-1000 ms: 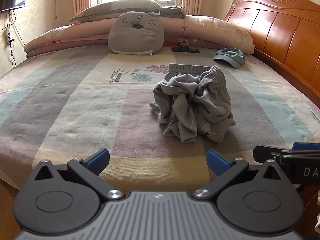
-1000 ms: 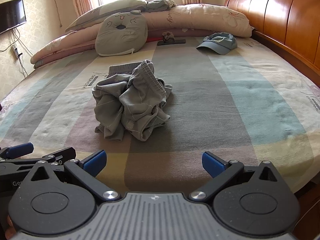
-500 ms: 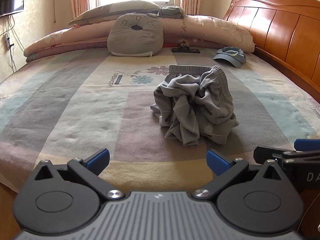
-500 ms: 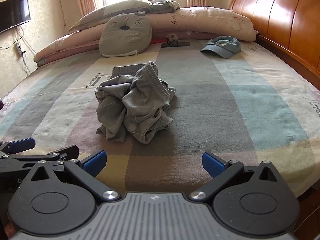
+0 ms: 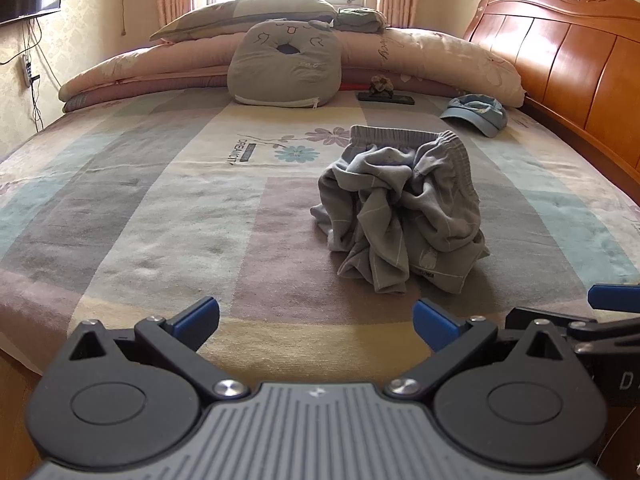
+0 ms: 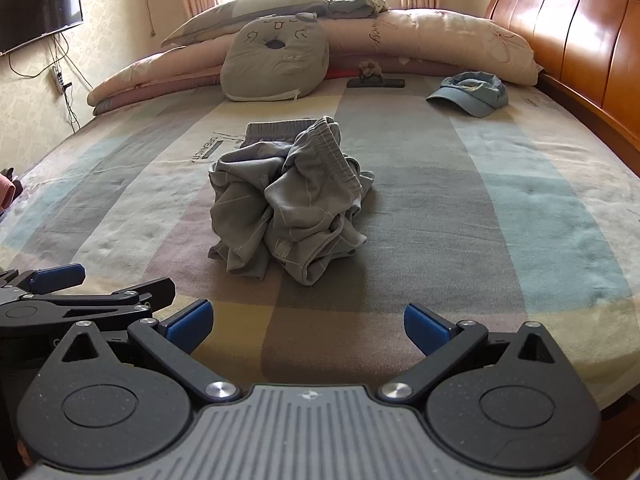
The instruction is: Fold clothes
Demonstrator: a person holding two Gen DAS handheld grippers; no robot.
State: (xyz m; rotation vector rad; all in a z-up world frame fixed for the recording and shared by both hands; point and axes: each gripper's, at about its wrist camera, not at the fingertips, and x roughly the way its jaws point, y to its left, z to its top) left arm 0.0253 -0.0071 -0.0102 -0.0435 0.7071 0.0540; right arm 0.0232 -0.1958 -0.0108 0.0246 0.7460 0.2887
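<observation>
A crumpled pair of grey shorts [image 5: 404,208] lies in a heap on the bed, its elastic waistband at the far side; in the right wrist view the shorts [image 6: 288,200] sit left of centre. My left gripper [image 5: 316,322] hovers open over the bed's near edge, well short of the heap, nothing between its blue pads. My right gripper [image 6: 306,324] is open too, just as far back and holding nothing. Each gripper shows at the other view's lower edge: the right gripper [image 5: 608,312] and the left gripper [image 6: 80,292].
The striped bedspread [image 5: 160,208] covers a wide bed. At the far end lie a grey cushion [image 5: 284,66], rolled quilts and pillows [image 5: 420,56], a blue cap [image 5: 476,114] and a small dark tray [image 5: 386,97]. A wooden headboard [image 5: 568,64] runs along the right side.
Both grippers have edged slightly forward and up toward the heap of shorts. Both stay open. The shorts have not moved.
</observation>
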